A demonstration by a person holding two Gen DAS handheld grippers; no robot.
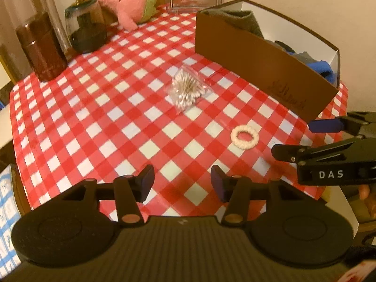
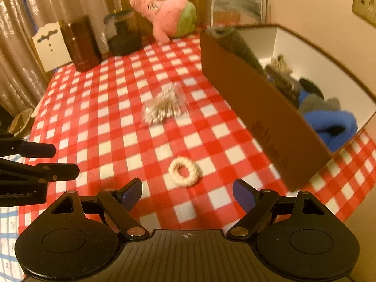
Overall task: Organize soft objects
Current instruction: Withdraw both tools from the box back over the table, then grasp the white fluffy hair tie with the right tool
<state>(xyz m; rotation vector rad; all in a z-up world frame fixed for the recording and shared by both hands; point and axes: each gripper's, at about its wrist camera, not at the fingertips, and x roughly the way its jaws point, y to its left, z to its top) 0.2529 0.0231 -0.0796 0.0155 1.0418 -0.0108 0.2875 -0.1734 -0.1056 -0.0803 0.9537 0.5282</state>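
Plainly "DAS" on right tongs [image 1: 298,138], box [image 1: 265,70] lettering seemingly illegible

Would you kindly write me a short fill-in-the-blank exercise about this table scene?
1. The cream ring lies on the ____ and white checked cloth.
2. The bag of cotton swabs lies ____ from the right gripper than the ring.
3. The pink plush toy is ____ the brown box.

Missing words: red; farther; outside
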